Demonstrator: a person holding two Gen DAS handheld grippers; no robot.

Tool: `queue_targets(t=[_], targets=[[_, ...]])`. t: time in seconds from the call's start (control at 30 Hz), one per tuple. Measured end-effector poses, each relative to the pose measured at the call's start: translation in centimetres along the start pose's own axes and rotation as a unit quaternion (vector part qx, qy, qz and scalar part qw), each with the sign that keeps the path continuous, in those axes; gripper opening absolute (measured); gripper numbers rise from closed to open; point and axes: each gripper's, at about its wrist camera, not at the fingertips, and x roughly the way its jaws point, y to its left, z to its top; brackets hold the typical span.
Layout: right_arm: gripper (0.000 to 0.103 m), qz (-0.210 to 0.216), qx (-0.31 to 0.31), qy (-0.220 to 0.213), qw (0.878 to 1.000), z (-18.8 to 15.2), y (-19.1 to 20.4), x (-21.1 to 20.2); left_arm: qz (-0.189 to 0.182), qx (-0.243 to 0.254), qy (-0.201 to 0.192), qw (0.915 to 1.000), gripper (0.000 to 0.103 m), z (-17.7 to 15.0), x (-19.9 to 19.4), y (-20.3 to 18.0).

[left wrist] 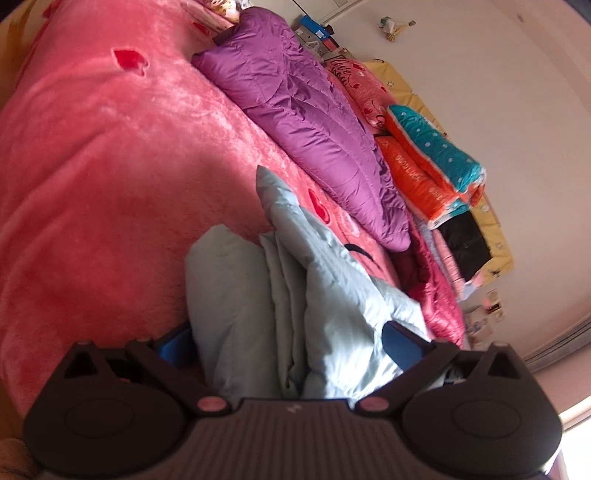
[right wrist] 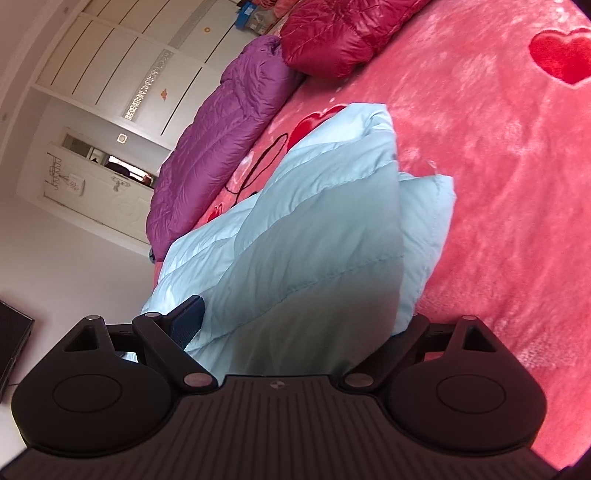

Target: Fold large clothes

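A light blue padded jacket [left wrist: 295, 295] is bunched between the blue pads of my left gripper [left wrist: 288, 339], which is shut on a thick fold of it, above the pink plush bedspread [left wrist: 110, 166]. In the right wrist view the same light blue jacket [right wrist: 314, 240] fills the space between the fingers of my right gripper [right wrist: 299, 325], which is shut on it. Its left blue pad [right wrist: 188, 321] shows; the right pad is hidden by fabric. The jacket hangs lifted, its far end touching the bedspread [right wrist: 498, 221].
A purple padded coat [left wrist: 303, 122] lies along the bed's far side, also in the right wrist view [right wrist: 221, 140]. A red shiny coat [right wrist: 332, 33] lies beyond it. Folded orange-teal blankets [left wrist: 432, 162] and pink pillows are stacked by the wall. A wardrobe [right wrist: 110, 74] stands behind.
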Motion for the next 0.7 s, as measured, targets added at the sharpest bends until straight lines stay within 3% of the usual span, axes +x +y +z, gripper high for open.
queue_targets(t=[0.3, 0.5, 0.6, 0.7], targets=[[0.103, 0.001, -0.004, -0.01, 1.0, 0.6, 0.8, 1.9, -0.005, 0.048, 0.024, 0.9986, 0.102, -0.3, 1.5, -1.2], [0.103, -0.045, -0.041, -0.018, 0.998, 0.1, 2.2, 2.6, 0.012, 0.086, 0.024, 0.996, 0.101, -0.8, 2.1, -2.1], [0.103, -0.064, -0.044, -0.025, 0.997, 0.0, 2.7, 2.8, 0.027, 0.094, 0.018, 0.995, 0.089, -1.1, 2.0, -2.3], [0.1, -0.09, -0.05, -0.03, 0.994, -0.3, 3.3, 2.9, 0.027, 0.093, 0.016, 0.9952, 0.068, -1.5, 1.8, -2.3]])
